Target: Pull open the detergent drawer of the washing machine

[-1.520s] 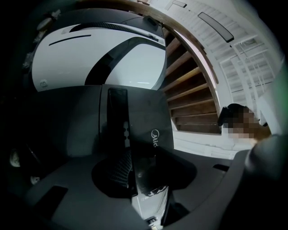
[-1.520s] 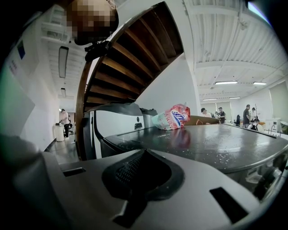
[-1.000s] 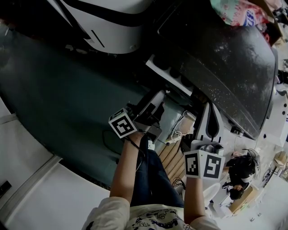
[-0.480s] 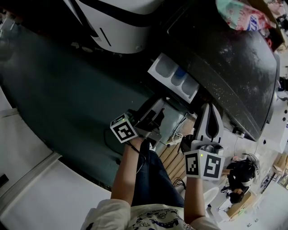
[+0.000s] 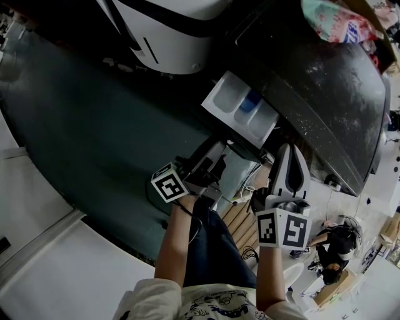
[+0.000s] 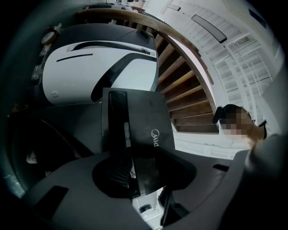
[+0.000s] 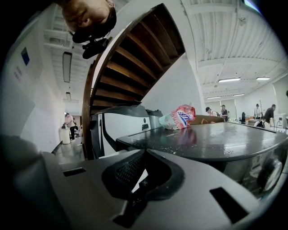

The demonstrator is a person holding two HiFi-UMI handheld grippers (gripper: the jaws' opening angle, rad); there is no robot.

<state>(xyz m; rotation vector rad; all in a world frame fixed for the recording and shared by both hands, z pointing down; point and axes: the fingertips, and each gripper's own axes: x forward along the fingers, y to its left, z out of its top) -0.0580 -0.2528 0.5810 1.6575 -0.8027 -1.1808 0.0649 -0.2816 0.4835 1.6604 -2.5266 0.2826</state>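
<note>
The washing machine [image 5: 312,81] has a dark, speckled top. Its detergent drawer [image 5: 240,107] sticks out, showing white compartments, one with blue in it. My left gripper [image 5: 215,164] is shut on the drawer's dark front panel [image 6: 139,121], which stands between the jaws in the left gripper view and carries a pale logo. My right gripper [image 5: 289,165] hovers beside the machine's front to the right of the drawer, its fingers together and empty. In the right gripper view the right gripper [image 7: 143,158] points along the machine's top [image 7: 216,139].
A pink bag [image 5: 331,19] lies on the machine's top. A white appliance with a black band [image 5: 169,31] stands to the left of the drawer. A wooden staircase [image 6: 189,90] rises behind. A person [image 5: 337,240] crouches at the lower right. Cables lie on the floor below the drawer.
The drawer has slid farther out of the machine, baring its white compartments. My left gripper has drawn back with the front panel. The right gripper has stayed put.
</note>
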